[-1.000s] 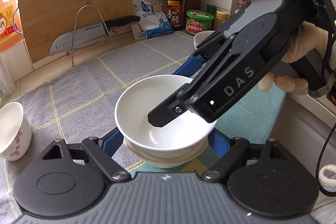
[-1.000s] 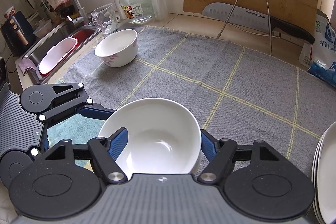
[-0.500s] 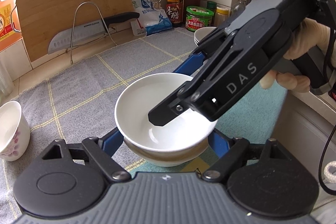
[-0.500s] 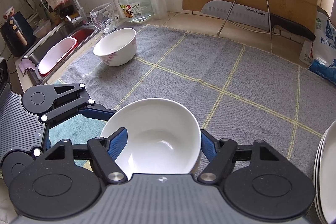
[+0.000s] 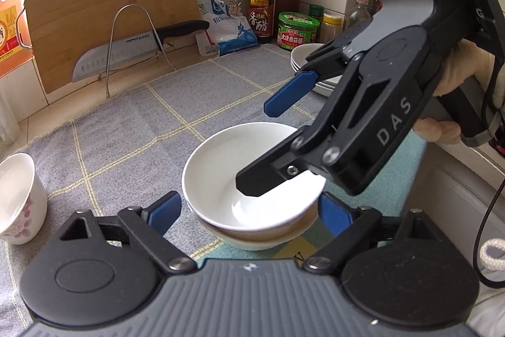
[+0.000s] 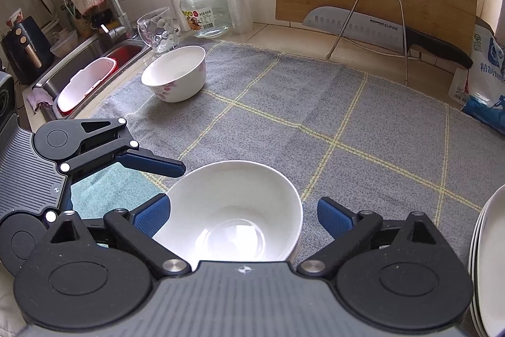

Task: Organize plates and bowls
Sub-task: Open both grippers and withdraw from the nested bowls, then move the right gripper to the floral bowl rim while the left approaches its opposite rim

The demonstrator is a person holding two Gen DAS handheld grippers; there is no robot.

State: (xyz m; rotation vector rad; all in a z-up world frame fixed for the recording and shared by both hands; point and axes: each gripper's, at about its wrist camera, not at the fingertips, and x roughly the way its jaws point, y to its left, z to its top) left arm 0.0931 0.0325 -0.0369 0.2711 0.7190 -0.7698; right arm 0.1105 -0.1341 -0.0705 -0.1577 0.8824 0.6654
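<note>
Stacking step: bowl nested in lower bowl on table, at six o'clock. Right gripper just opened, jaws spread, rim released. Left gripper widened, clear of stack. Next: withdraw; fetch flowered bowl at ten o'clock.

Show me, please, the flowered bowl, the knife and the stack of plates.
flowered bowl (image 6: 176,75): right wrist view, inner wall.
knife (image 6: 356,27): right wrist view, blade.
stack of plates (image 5: 304,56): left wrist view, top plate's rim.
</note>
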